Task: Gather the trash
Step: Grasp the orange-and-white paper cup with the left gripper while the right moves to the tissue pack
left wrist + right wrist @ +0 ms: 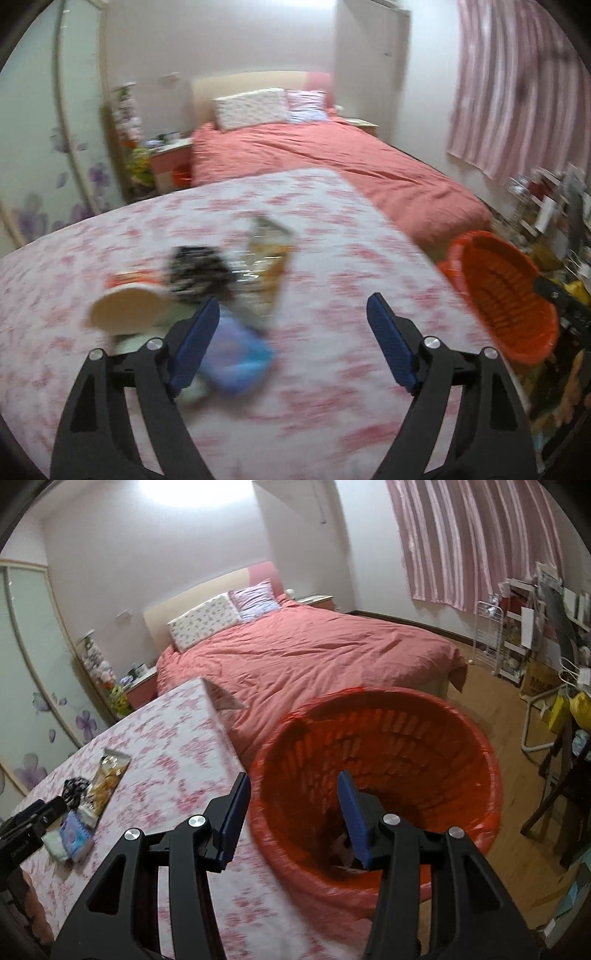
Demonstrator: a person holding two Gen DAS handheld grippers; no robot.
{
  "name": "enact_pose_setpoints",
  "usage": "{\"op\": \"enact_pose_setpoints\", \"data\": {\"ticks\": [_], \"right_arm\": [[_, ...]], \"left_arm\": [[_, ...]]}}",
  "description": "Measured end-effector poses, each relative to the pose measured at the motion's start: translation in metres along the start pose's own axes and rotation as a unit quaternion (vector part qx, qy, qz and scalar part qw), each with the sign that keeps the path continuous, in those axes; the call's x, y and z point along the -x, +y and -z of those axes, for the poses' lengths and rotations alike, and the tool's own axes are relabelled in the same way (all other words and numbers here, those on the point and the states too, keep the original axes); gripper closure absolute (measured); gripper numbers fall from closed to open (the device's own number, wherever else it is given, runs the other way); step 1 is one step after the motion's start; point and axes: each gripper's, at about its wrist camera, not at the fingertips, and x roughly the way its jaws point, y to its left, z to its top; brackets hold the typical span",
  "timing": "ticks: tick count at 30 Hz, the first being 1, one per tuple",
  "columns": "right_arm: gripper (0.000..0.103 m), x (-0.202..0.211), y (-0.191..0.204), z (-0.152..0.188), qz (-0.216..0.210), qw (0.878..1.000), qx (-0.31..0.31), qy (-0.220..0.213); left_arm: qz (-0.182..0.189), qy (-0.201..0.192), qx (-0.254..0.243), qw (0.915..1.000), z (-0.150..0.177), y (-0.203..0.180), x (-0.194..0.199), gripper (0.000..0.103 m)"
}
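Observation:
Trash lies on a table with a pink floral cloth (332, 229): a paper cup (127, 308) on its side, a black crumpled wrapper (197, 271), a clear snack bag (264, 258) and a blue packet (236, 356). My left gripper (293, 308) is open and empty above the cloth, its left finger beside the blue packet. My right gripper (293, 786) is open and empty over the mouth of an orange basket (461, 746), which holds some crumpled trash (341, 843) at its bottom. The basket also shows in the left wrist view (509, 295), off the table's right edge.
A bed with a red cover (314, 653) stands behind the table. A nightstand (170, 162) and wardrobe (44, 147) are at the left. Cluttered shelves (528, 627), a chair (561, 794) and wood floor are at the right.

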Motion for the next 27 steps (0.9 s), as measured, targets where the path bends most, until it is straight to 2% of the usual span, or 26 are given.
{"op": "enact_pose_setpoints", "data": {"ticks": [6,9,15,18,23,26,27], "right_arm": [[0.053,0.0,0.041,0.012,-0.027,0.999,0.037,0.018],[0.053,0.0,0.064,0.018,-0.04,0.997,0.057,0.028],[0.053,-0.004,0.102,0.031,-0.057,0.993,0.092,0.049],[0.053,-0.006,0.117,0.037,-0.061,0.991,0.105,0.059],[0.053,-0.012,0.137,0.044,-0.069,0.988,0.117,0.072],[0.053,-0.015,0.15,0.049,-0.083,0.986,0.123,0.078],[0.053,-0.016,0.156,0.051,-0.09,0.984,0.127,0.08]], "left_arm": [[-0.082,-0.004,0.055,0.9951,0.013,0.091,0.01,0.021],[-0.108,0.007,0.073,0.9915,0.019,0.127,0.005,0.023],[-0.093,0.037,0.095,0.9905,0.025,0.157,-0.016,0.038],[-0.082,0.045,0.102,0.9904,0.023,0.158,-0.03,0.042],[-0.076,0.051,0.103,0.9905,0.017,0.158,-0.047,0.056],[-0.077,0.058,0.107,0.9896,0.014,0.16,-0.056,0.076],[-0.072,0.057,0.112,0.9895,0.014,0.163,-0.057,0.086]]}}
